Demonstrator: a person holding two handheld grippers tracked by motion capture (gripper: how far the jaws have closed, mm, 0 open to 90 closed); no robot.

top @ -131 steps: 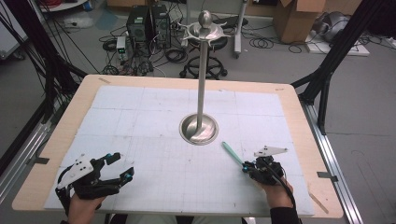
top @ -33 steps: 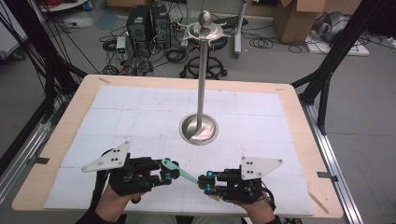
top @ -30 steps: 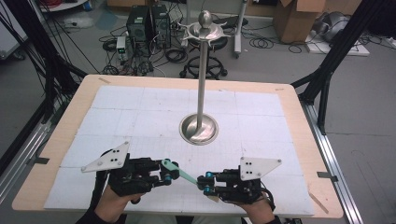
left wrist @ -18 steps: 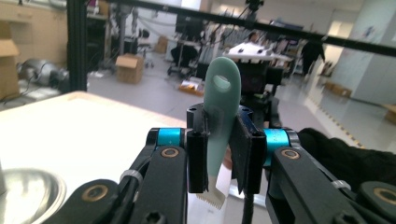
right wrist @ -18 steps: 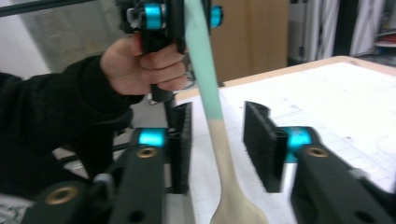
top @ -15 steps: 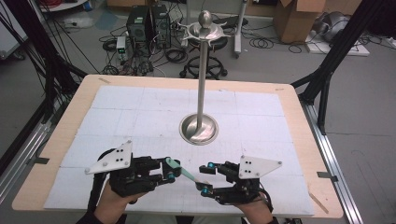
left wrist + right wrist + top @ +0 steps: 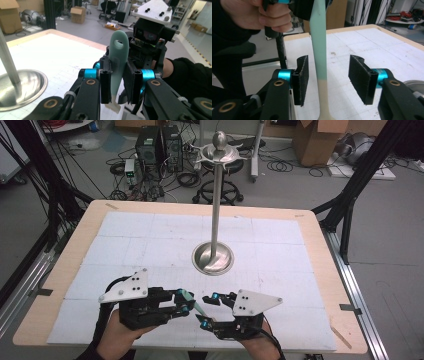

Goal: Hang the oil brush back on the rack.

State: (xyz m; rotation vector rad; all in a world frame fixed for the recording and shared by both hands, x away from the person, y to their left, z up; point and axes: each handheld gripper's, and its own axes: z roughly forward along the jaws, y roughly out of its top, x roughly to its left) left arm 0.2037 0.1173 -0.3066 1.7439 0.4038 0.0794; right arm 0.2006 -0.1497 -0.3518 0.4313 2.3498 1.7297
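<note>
the left gripper (image 7: 187, 302) sits at the near edge of the table (image 7: 320, 270), left of centre, with its jaws clamped on the handle of a pale green toothbrush (image 7: 117, 65). in the left gripper view the pads press on the handle from both sides, the end with the hanging hole points away from the camera and the bristle head shows close in below the jaws. in the high view the toothbrush (image 7: 196, 306) runs from the left gripper toward the right gripper (image 7: 204, 309), just beside it on the right.

the right gripper's jaws have just been closing a little after opening, and in the right gripper view they stand apart with the toothbrush (image 7: 319, 50) between them, neither pad touching it. the left hand (image 7: 274, 13) shows at the top of that view.

farther off, near the middle of the table, stands a metal stand (image 7: 216, 215). its dish-shaped base (image 7: 213, 260) lies on the white mat (image 7: 150, 240), with nothing in it but the upright pole. a smaller dish (image 7: 220, 154) tops the pole.
</note>
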